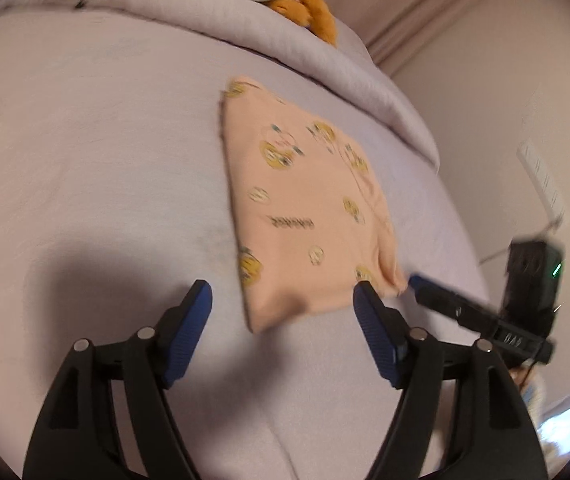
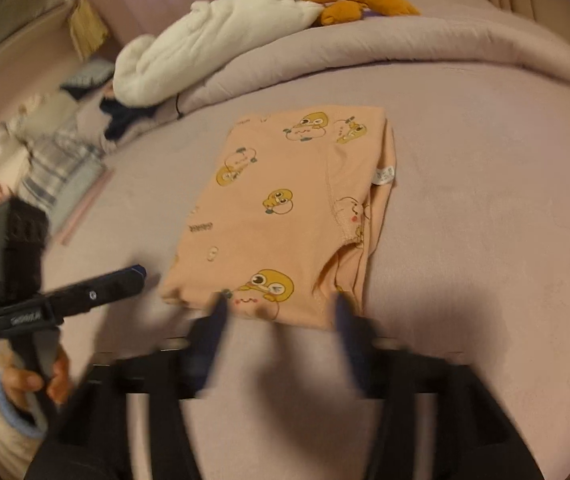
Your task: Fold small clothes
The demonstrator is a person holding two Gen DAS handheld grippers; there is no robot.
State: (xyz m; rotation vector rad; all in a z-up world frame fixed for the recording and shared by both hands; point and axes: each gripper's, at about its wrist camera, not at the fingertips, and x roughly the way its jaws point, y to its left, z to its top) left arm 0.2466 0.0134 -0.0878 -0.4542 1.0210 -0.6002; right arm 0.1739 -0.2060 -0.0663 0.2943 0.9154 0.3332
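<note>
A folded peach cotton garment printed with yellow cartoon frogs (image 2: 285, 216) lies flat on the lilac bed sheet (image 2: 485, 240). Beyond it sits a white-and-orange plush toy (image 2: 221, 44) on the rolled duvet (image 2: 445, 48). Its white label (image 2: 384, 175) is unreadable. Both the left tool (image 1: 283, 300) and right tool (image 2: 281, 312) gape empty at its near edge.

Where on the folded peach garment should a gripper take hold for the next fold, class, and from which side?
Grip the peach garment at its near hem corners, coming in low from the near side. It lies flat on the bedsheet, and both the open left gripper and right gripper already face that edge.
</note>
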